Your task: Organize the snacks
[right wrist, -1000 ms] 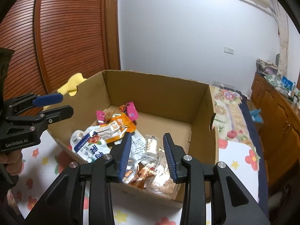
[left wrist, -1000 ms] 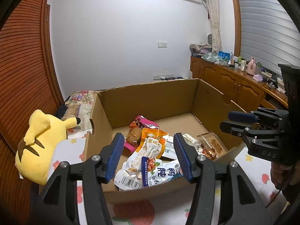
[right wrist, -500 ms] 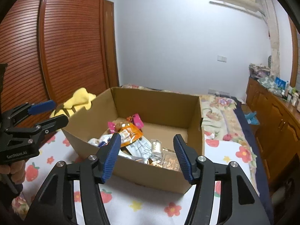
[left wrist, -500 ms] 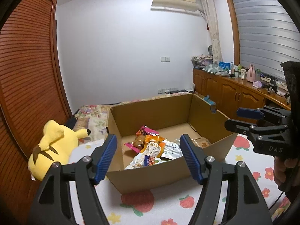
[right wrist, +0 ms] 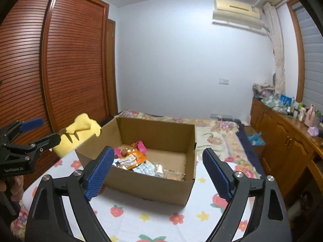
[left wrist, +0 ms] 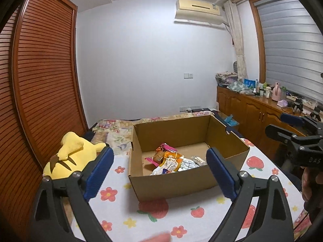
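Note:
An open cardboard box [left wrist: 181, 183] [right wrist: 141, 187] stands on a flower-print cloth. Several snack packets [left wrist: 171, 161] [right wrist: 133, 157] lie in a heap on its floor, orange, pink, white and silver ones among them. My left gripper [left wrist: 159, 169] is open and empty, held back from the box's near wall. My right gripper [right wrist: 157, 167] is open and empty too, held back from the box. The right gripper also shows at the right edge of the left wrist view [left wrist: 286, 127], and the left gripper at the left edge of the right wrist view [right wrist: 38, 129].
A yellow plush toy [left wrist: 72, 157] [right wrist: 80, 129] lies left of the box by the slatted wooden wardrobe [left wrist: 40, 92]. A wooden cabinet [left wrist: 258, 109] with bottles and clutter runs along the right wall. Floral bedding [right wrist: 218, 133] lies behind the box.
Both grippers have pulled back and up from over the box, and their jaws have opened wider. The whole box now shows where before only its inside did.

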{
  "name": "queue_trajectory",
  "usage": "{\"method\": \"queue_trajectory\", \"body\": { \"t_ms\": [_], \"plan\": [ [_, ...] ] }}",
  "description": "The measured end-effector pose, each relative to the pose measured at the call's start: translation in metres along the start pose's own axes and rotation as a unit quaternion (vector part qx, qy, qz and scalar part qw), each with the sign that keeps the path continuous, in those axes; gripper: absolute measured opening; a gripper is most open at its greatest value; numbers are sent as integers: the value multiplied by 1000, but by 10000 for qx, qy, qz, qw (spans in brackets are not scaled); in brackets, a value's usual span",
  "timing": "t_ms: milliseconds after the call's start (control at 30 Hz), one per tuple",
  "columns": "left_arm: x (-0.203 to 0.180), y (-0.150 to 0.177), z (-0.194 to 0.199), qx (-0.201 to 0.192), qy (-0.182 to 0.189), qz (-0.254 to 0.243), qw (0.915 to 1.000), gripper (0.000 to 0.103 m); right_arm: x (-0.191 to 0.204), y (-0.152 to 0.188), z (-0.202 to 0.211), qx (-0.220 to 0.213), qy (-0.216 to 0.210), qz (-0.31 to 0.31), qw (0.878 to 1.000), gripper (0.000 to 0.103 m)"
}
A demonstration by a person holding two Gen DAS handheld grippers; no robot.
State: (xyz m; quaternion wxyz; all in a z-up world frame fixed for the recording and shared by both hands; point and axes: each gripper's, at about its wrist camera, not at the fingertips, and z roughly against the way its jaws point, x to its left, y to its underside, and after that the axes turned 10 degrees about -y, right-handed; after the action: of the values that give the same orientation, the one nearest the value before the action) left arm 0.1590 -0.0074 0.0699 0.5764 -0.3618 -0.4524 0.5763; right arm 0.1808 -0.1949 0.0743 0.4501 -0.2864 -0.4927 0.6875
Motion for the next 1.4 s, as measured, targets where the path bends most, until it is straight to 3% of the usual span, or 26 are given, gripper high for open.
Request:
{"method": "queue_trajectory", "body": {
  "t_ms": [133, 900, 1400],
  "plan": [
    [0, 2, 15, -87, -37, 23, 10000, 98, 6, -1, 15, -132, 87, -30, 9999, 102],
    [-3, 30, 69, -26, 59, 180, 9998, 98, 24, 26, 65, -200, 405, -203, 9988, 103],
    [0, 45, 66, 149, 22, 212, 9997, 98, 29, 45, 74, -184, 368, -298, 9987, 103]
  ]
}}
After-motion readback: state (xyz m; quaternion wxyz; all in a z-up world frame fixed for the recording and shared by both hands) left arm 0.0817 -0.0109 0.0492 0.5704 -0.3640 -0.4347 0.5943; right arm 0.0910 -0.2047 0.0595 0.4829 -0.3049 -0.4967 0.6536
